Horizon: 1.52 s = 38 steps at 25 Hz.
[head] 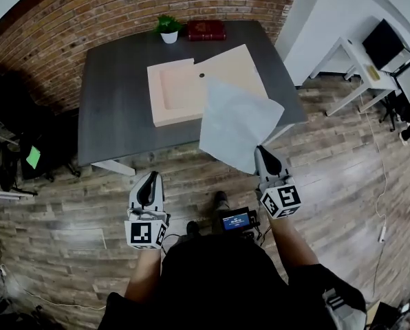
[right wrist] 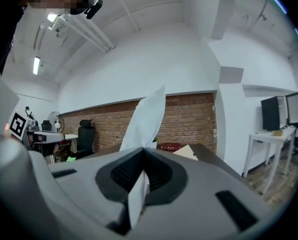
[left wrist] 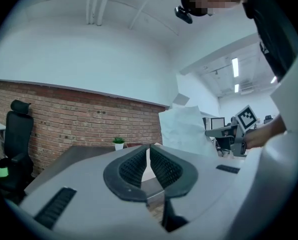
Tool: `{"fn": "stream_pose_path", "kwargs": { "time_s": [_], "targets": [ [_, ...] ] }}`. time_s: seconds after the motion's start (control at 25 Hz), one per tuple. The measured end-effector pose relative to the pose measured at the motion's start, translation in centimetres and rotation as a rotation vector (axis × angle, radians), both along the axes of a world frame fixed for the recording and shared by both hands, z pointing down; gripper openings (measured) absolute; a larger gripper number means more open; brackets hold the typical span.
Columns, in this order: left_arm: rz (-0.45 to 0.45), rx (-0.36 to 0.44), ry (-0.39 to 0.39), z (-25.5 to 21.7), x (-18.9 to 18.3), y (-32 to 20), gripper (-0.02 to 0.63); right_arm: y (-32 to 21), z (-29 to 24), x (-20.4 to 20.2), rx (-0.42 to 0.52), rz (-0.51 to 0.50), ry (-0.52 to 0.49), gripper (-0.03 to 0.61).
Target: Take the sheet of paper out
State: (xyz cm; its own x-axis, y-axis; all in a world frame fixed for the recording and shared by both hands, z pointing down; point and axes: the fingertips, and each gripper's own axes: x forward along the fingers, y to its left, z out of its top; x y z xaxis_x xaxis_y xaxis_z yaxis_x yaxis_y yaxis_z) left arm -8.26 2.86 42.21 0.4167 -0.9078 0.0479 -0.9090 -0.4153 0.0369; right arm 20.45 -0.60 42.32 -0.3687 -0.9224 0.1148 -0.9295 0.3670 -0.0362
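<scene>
A pale sheet of paper hangs in the air over the front right corner of the dark table, clear of the open beige box and its lid. My right gripper is shut on the sheet's lower corner, off the table over the floor. In the right gripper view the paper rises out of the closed jaws. My left gripper is held over the floor to the left, shut with nothing in it. In the left gripper view the sheet shows to its right.
A small potted plant and a red book stand at the table's far edge by the brick wall. A white desk with monitors is at the right. A black office chair stands left of the table.
</scene>
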Motion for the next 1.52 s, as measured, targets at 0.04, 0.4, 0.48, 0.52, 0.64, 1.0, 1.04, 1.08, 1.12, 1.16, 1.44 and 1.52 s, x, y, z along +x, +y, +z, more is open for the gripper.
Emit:
{"fn": "stream_pose_path", "kwargs": {
  "time_s": [0.04, 0.4, 0.48, 0.52, 0.64, 1.0, 1.04, 1.08, 1.12, 1.16, 1.44, 1.52],
  "targets": [
    [0.002, -0.001, 0.005, 0.2, -0.6, 1.0, 0.015, 1.1, 0.1, -0.6, -0.003, 0.001, 0.003, 0.005],
    [0.015, -0.018, 0.045, 2.0, -4.9, 7.2, 0.015, 8.6, 2.0, -5.9, -0.043, -0.006, -0.011, 0.005],
    [0.006, -0.028, 0.053, 2.5, -5.1, 8.0, 0.015, 9.7, 2.2, -6.7, -0.047, -0.021, -0.014, 0.005],
    [0.002, -0.027, 0.057, 2.4, -5.0, 8.3, 0.015, 10.1, 2.3, -7.0, -0.047, -0.028, -0.014, 0.005],
    [-0.010, -0.010, 0.058, 1.7, -4.3, 9.4, 0.015, 10.9, 2.8, -7.0, -0.060, -0.050, -0.014, 0.005],
    [-0.016, -0.002, 0.031, 0.9, -0.4, 11.3, 0.015, 12.4, 3.5, -4.9, -0.037, -0.120, 0.017, 0.005],
    [-0.018, -0.007, 0.037, 1.0, 0.4, 11.5, 0.015, 12.6, 3.6, -4.2, -0.037, -0.120, 0.013, 0.005],
    [-0.020, -0.014, 0.051, 1.1, 1.2, 11.8, 0.015, 12.9, 3.8, -3.3, -0.039, -0.120, 0.007, 0.005],
    [-0.021, -0.021, 0.070, 1.1, 2.0, 12.1, 0.015, 13.3, 4.0, -2.4, -0.043, -0.119, 0.000, 0.005],
    [-0.021, -0.025, 0.085, 1.0, 2.9, 12.5, 0.015, 13.6, 4.2, -1.5, -0.046, -0.118, -0.006, 0.005],
    [-0.038, -0.036, 0.053, 1.4, 6.8, 14.5, 0.015, 14.7, 4.8, 2.6, -0.033, -0.137, -0.020, 0.005],
    [-0.036, -0.035, 0.037, 1.7, 7.8, 15.1, 0.015, 15.0, 5.1, 3.4, -0.029, -0.143, -0.025, 0.005]
  ]
}}
